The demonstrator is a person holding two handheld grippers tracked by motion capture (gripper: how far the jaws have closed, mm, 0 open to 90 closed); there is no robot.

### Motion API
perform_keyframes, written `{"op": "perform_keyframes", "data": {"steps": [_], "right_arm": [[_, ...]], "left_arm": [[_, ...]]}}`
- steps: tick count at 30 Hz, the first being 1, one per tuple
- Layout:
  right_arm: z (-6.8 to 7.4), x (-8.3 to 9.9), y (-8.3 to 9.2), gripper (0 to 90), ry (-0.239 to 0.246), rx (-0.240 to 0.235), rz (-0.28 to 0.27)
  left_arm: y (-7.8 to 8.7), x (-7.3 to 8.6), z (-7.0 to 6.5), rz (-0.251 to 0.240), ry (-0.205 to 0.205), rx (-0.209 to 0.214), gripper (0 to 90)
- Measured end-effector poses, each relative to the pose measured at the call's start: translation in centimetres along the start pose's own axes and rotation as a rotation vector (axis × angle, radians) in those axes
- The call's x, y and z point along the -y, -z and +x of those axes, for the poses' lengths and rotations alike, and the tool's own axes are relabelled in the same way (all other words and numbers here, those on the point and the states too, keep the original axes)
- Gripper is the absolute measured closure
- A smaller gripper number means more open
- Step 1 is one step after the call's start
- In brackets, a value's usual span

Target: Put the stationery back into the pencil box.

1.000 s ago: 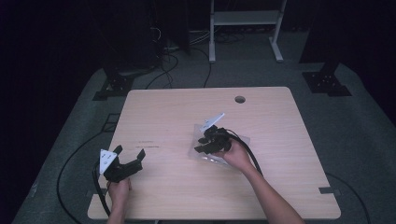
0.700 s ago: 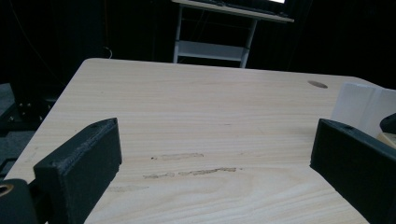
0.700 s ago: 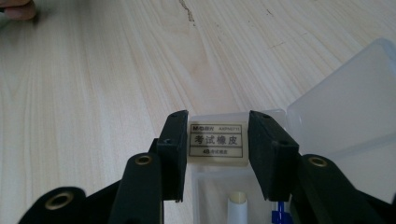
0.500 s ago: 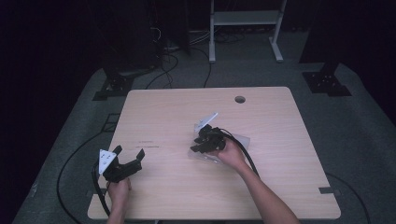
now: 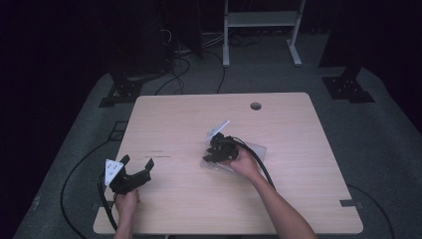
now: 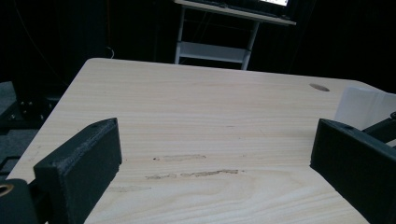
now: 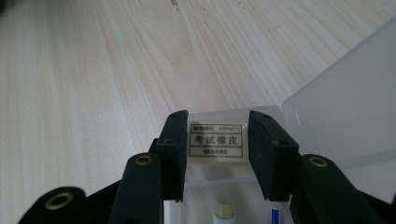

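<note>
I am holding my right gripper [image 7: 217,144] over an open clear case [image 7: 345,107] near the middle of the table [image 5: 298,199], and its jaws are closing in on a small labelled eraser [image 7: 217,140]. The eraser is sitting right between the pads, at the near end of the case, with the pads against its two short sides; as far as I can judge, I am pinching it. Just below it in the case, toward my hand, I am seeing the tips of a pen or two, too cropped to name. The case lid is standing open off to the right of my jaws.

My left gripper [image 5: 133,172] is resting at the table's near left corner, well apart from the case, its jaws spread wide with nothing but bare wood between them.

So the case is already open and the eraser is gripped, I think. What is left, by my reading, is lifting it out and setting it down on the table, or seating it in place if I am packing the case. I cannot tell which.
</note>
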State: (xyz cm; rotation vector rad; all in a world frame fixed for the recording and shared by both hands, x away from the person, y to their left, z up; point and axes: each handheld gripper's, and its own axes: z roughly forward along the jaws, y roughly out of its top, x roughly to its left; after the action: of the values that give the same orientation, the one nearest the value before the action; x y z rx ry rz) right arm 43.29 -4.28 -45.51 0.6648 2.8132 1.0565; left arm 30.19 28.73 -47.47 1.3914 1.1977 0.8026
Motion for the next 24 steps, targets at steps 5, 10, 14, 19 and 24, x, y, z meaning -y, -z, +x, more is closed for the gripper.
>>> {"op": "perform_keyframes", "data": {"steps": [5, 10, 14, 19, 24], "right_arm": [[-0.28, 0.17, -0.18, 58.6, -0.021, -0.003, 0.006], [-0.42, 0.35, -0.41, 58.5, -0.02, -0.008, 0.014], [-0.42, 0.33, -0.58, 58.5, -0.019, -0.005, 0.014], [-0.46, 0.43, -0.81, 58.3, -0.034, -0.008, 0.022], [-0.48, 0.38, -0.64, 57.6, -0.037, -0.013, 0.011]], "left_arm": [[-0.03, 0.02, -0.07, 0.004, -0.005, 0.003, 1.1], [0.02, 0.01, -0.05, 0.003, -0.005, 0.001, 1.1], [0.01, 0.0, -0.04, 0.001, -0.005, 0.001, 1.1], [0.02, 0.02, -0.04, 0.003, -0.007, 0.001, 1.0], [0.09, 0.03, -0.01, 0.001, -0.008, 0.005, 1.1]]}}
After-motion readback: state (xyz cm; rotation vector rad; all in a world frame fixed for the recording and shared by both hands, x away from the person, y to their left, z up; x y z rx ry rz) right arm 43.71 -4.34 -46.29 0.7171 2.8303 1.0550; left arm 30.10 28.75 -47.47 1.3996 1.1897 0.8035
